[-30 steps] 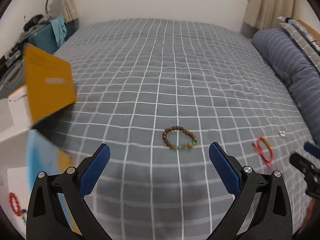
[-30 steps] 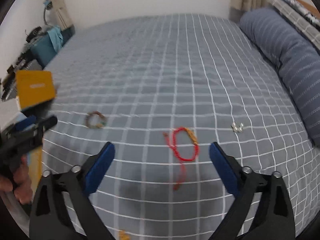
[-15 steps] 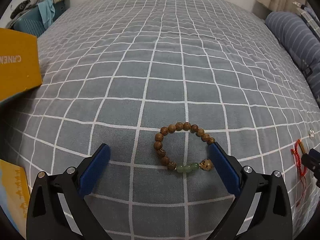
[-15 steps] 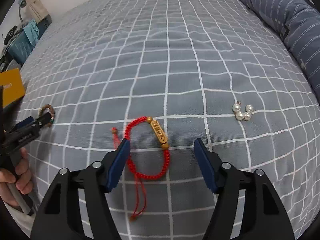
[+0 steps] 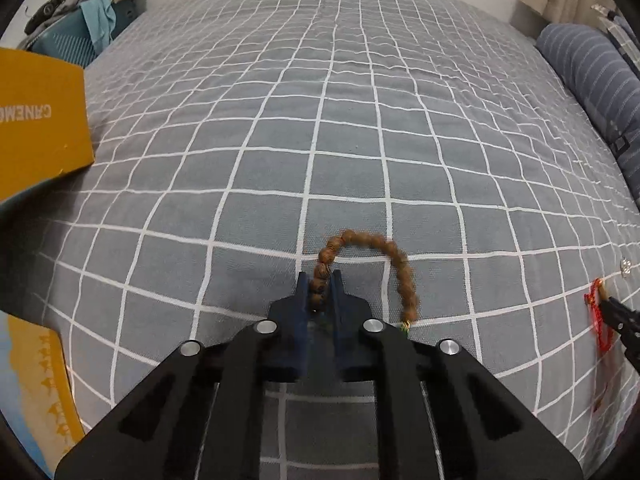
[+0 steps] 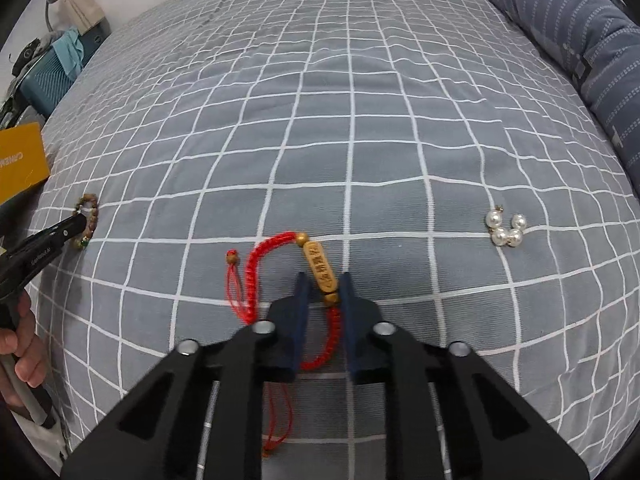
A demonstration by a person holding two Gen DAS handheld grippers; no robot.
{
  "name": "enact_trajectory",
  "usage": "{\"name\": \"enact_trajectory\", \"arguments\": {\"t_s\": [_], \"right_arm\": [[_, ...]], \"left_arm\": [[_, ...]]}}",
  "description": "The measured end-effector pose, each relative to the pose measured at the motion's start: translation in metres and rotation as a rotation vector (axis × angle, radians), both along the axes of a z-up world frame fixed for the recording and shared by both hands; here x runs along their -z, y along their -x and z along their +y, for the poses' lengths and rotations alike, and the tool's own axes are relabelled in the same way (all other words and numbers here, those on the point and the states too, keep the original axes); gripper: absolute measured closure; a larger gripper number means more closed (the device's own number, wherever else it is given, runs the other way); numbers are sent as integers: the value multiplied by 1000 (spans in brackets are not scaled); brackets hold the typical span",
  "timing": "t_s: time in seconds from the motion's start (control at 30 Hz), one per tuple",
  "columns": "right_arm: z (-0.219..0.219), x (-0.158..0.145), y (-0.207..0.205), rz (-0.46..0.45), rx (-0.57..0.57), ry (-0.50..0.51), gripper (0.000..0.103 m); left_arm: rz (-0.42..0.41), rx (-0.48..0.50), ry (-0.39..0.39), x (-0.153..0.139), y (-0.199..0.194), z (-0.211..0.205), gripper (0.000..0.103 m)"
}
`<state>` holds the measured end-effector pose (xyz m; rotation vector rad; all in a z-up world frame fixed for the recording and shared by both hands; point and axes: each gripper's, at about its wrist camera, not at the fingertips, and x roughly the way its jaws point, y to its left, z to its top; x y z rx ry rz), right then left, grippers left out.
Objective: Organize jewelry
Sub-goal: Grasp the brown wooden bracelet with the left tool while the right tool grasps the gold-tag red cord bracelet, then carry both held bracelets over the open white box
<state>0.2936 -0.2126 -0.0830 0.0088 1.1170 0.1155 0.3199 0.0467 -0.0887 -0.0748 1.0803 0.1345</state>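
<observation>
A brown wooden bead bracelet [image 5: 372, 256] lies on the grey checked bedspread [image 5: 320, 128]. My left gripper [image 5: 319, 285] is shut on its left side; the rest arcs to the right. It also shows in the right wrist view [image 6: 89, 216]. A red cord bracelet [image 6: 260, 264] with a golden oblong bead [image 6: 323, 274] lies in front of my right gripper [image 6: 325, 292], whose jaws are closed around the bead's near end. A cluster of pearl earrings [image 6: 505, 229] lies to the right.
A yellow box lid [image 5: 40, 120] stands at the left edge, with a yellow and blue card [image 5: 36, 380] below it. A striped blue bolster [image 6: 568, 40] runs along the right side. A teal bin [image 6: 44, 76] is beyond the bed's far left.
Both grippers have closed: the left on the wooden bead bracelet, the right around the red bracelet's golden bead. Both moved in closer to the bed.
</observation>
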Motion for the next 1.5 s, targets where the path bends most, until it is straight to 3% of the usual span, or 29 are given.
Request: {"name": "enact_trajectory", "arguments": {"t_s": [0.27, 0.87, 1.5], "right_arm": [[-4, -8, 8, -29, -8, -9, 94], [1, -36, 44, -137, 0, -3, 94], [21, -62, 72, -203, -13, 17, 94]], "left_arm": [[-12, -4, 29, -11, 11, -1, 96], [-119, 121, 121, -71, 53, -17, 96], [-171, 121, 77, -108, 97, -12, 96]]}}
